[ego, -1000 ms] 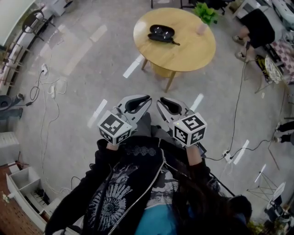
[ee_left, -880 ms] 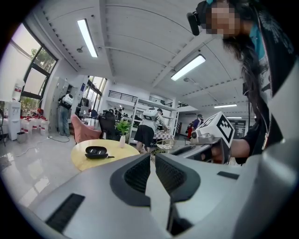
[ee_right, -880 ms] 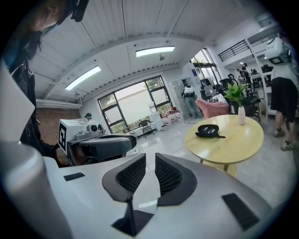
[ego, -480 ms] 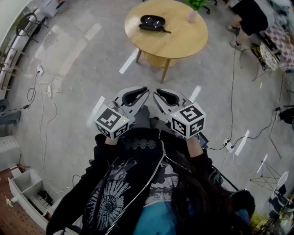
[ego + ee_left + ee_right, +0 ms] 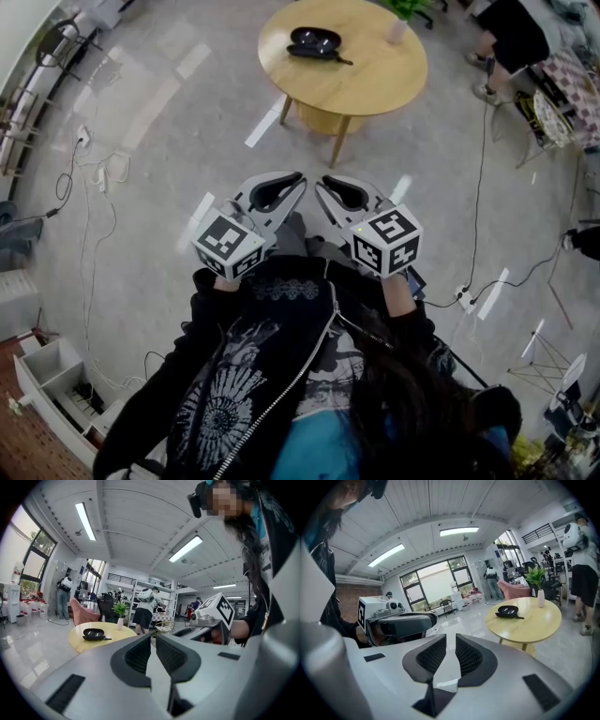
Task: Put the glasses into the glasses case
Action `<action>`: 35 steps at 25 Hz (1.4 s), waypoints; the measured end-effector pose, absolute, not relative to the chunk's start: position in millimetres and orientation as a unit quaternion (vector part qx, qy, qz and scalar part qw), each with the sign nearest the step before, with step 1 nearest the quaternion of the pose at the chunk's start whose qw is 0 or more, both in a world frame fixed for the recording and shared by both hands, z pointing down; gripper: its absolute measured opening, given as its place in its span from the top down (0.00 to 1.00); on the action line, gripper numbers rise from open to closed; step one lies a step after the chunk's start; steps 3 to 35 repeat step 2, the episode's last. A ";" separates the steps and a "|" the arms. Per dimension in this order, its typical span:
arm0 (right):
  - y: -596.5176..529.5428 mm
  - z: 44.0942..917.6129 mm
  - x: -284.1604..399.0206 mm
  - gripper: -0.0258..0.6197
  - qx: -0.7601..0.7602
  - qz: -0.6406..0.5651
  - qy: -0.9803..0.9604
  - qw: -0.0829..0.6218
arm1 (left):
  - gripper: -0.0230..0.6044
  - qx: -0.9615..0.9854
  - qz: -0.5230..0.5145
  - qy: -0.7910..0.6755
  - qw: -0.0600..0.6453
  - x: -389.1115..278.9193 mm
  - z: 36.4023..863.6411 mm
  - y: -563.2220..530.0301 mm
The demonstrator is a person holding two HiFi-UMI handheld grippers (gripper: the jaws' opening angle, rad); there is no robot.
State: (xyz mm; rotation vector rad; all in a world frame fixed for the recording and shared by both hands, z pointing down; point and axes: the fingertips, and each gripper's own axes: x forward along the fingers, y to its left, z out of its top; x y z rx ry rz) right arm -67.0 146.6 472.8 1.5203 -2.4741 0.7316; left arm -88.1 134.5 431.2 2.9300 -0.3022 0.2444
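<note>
**Grippers.** The left gripper (image 5: 153, 637) has its jaws drawn almost together, with only a slim gap between the ribbed pads. Nothing sits in that gap and the jaws touch nothing. The right gripper (image 5: 451, 637) is in the same condition: jaws nearly closed and empty. Both are held side by side in front of the person's chest, well apart from the round surface (image 5: 375, 89) and on its near side, pointing toward it.

**Containers.** The glasses case (image 5: 316, 37) lies open on the surface, close to its far left rim. A dark shape with one thin arm sticking out lies against the case's near side. It appears to be the glasses (image 5: 323, 55), outside the case. At this range I cannot tell whether they touch the case or lie just beside it. A white vase holding a green plant (image 5: 397, 28) stands near the far right rim of the surface, apart from the case.

**Edges and room.** The near and right parts of the surface are bare wood. The floor (image 5: 187, 141) between the grippers and the surface carries only white tape strips (image 5: 266, 129). Loose cables (image 5: 98, 178) lie well to the left of the surface. Another person (image 5: 520, 37) is just beyond its right side.
</note>
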 end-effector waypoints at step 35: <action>144.4 473.1 -68.4 0.85 0.505 0.244 -0.824 0.073 | 0.90 0.987 0.082 -0.105 0.092 -90.2 431.0 132.1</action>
